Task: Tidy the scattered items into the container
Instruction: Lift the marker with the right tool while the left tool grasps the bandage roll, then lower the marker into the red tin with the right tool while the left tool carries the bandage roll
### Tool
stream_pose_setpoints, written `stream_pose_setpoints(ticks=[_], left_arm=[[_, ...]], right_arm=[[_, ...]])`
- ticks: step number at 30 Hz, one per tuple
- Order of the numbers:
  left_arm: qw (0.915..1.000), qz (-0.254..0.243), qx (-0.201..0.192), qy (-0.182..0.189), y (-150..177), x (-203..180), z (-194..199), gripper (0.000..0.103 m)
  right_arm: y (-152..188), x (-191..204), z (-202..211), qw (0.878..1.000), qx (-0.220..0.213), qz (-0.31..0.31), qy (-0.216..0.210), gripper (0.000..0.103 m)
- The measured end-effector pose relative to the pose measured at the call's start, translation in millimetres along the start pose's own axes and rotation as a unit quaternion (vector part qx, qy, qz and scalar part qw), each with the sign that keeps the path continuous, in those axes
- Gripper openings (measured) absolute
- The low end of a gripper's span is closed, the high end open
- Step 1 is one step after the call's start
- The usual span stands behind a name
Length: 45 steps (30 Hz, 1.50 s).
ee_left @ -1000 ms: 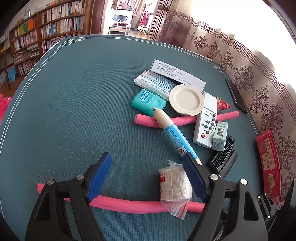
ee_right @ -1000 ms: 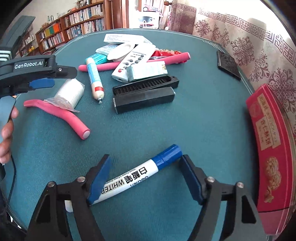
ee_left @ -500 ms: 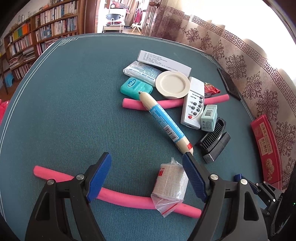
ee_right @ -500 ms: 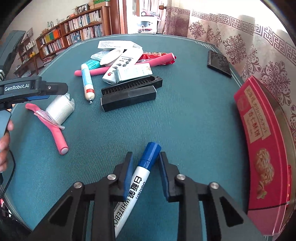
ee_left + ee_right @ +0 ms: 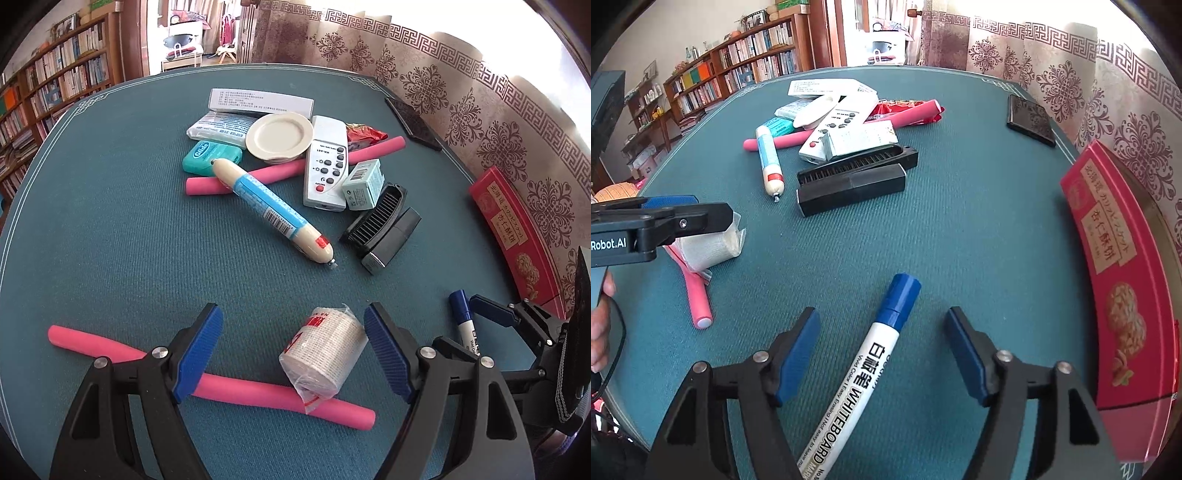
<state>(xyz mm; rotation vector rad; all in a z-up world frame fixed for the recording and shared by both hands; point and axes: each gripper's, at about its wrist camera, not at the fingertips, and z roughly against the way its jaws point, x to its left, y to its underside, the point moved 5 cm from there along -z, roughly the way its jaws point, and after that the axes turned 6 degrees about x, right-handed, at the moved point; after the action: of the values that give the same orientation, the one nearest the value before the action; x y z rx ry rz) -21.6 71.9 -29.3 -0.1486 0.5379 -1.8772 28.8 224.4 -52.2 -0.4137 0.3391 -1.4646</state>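
Note:
My left gripper [image 5: 293, 338] is open over the teal table, with a bagged white bandage roll [image 5: 325, 350] against its right finger and a pink foam stick [image 5: 236, 386] beneath. My right gripper [image 5: 882, 347] is open, and a blue-capped whiteboard marker [image 5: 864, 373] lies between its fingers on the table. The red biscuit tin [image 5: 1123, 280] lies at the right edge; it also shows in the left wrist view [image 5: 517, 229].
A pile sits at mid-table: a sausage-shaped tube [image 5: 271, 212], white remote [image 5: 327, 162], small dish [image 5: 279, 134], teal floss box [image 5: 208, 157], black comb and case [image 5: 384, 227], small box [image 5: 364, 184], second pink stick [image 5: 291, 170]. A black case [image 5: 1030, 120] lies far right.
My right gripper was shut on the marker half a second ago and has opened; the marker now lies loose between its fingers. My left gripper has moved closer to the bandage roll.

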Motion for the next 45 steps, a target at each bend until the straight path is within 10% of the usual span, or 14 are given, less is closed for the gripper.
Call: stream_pose_setpoints(ticks=[22,26,37,45], left_arm=[[0.9917,-0.123,0.005,-0.036,5.2,-23.4,-29.9,0.082],[0.993,-0.112,-0.009,-0.036,3.3,-21.9,-26.1,0.052],[0.9986,-0.021,-0.045,0.02,-3.6,-6.5,0.0,0.05],[0.9978,-0.011,-0.059,0.029,-11.9,-10.1,13.6,0.051]], right_arm=[[2.3,-3.2,2.0,1.0,-0.001,-0.016,-0.01,0.073],[2.9,-1.7,1.6,1.0,-0.003,-0.015,-0.002,0.072],[3.9,-5.8,4.7,1.0,-0.012,-0.026,0.001,0.017],[2.1,-11.7,14.0,0.996,-0.028,-0.062,-0.056,0.017]])
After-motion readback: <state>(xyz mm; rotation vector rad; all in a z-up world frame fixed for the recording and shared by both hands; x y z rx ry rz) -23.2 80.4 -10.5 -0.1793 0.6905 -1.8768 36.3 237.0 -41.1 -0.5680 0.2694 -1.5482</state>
